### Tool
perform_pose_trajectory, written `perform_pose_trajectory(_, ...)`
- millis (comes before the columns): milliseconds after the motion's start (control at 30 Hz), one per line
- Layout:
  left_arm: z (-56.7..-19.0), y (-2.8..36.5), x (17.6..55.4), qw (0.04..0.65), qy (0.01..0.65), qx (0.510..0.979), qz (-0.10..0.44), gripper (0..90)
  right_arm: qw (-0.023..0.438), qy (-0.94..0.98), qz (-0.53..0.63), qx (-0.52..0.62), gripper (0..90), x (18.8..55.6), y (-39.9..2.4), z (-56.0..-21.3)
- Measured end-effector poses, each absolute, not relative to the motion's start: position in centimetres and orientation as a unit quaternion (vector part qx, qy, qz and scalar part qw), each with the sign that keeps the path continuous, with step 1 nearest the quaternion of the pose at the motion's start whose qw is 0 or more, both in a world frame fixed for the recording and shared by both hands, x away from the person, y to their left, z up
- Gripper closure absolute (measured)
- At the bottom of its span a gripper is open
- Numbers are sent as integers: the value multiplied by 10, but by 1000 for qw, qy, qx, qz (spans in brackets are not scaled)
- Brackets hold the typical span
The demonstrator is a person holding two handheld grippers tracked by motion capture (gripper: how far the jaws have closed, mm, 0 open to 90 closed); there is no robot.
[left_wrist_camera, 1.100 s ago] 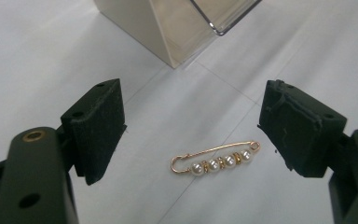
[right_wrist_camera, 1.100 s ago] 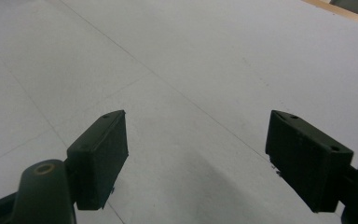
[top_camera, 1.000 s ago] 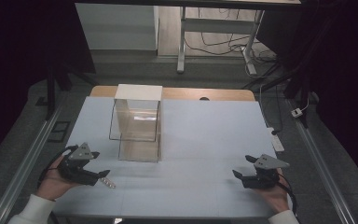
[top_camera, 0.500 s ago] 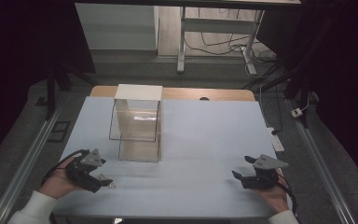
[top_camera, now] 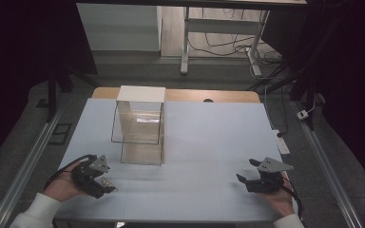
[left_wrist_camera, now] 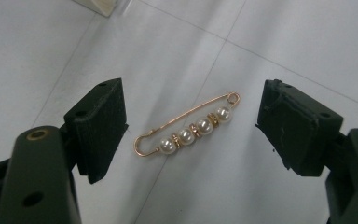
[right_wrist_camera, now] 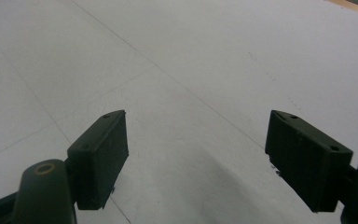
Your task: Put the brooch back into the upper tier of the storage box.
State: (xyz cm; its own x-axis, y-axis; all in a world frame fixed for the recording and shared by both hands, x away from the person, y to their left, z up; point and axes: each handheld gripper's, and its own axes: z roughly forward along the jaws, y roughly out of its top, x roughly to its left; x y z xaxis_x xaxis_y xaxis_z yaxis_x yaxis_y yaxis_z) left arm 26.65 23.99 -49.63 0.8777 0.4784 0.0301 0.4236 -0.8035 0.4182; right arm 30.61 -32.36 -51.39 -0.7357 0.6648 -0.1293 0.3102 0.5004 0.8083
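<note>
Hovering low over the desk [top_camera: 195,142], the left gripper [left_wrist_camera: 191,135] spreads its fingers [left_wrist_camera: 98,126] either side of a gold pin [left_wrist_camera: 189,128] with 4 pearls, apparently lining up a pinch. The right gripper [right_wrist_camera: 196,154] waits apart, fingers spread, empty.

Your pin [left_wrist_camera: 186,131]: gold wire, four white pearls | your grippers [top_camera: 105,185] [top_camera: 248,178]: black jaws, grey plates | table [top_camera: 209,137]: pale blue-white | box [top_camera: 139,126]: clear, white top | your sleeves [top_camera: 33,213]: white
</note>
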Motion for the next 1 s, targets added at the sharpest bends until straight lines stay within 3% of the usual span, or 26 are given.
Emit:
perform_pose_trajectory(600, -511, 231, 272, 158, 207, 964, 47, 296, 215, 840, 406, 290, 207, 306, -323, -515)
perform_pose_trajectory(900, -515, 230, 274, 150, 193, 969, 35, 404, 215, 840, 405, 291, 208, 307, -323, -515)
perform_pose_trajectory(1000, -515, 231, 275, 154, 186, 970, 24, 485, 215, 840, 405, 291, 209, 306, -323, -515)
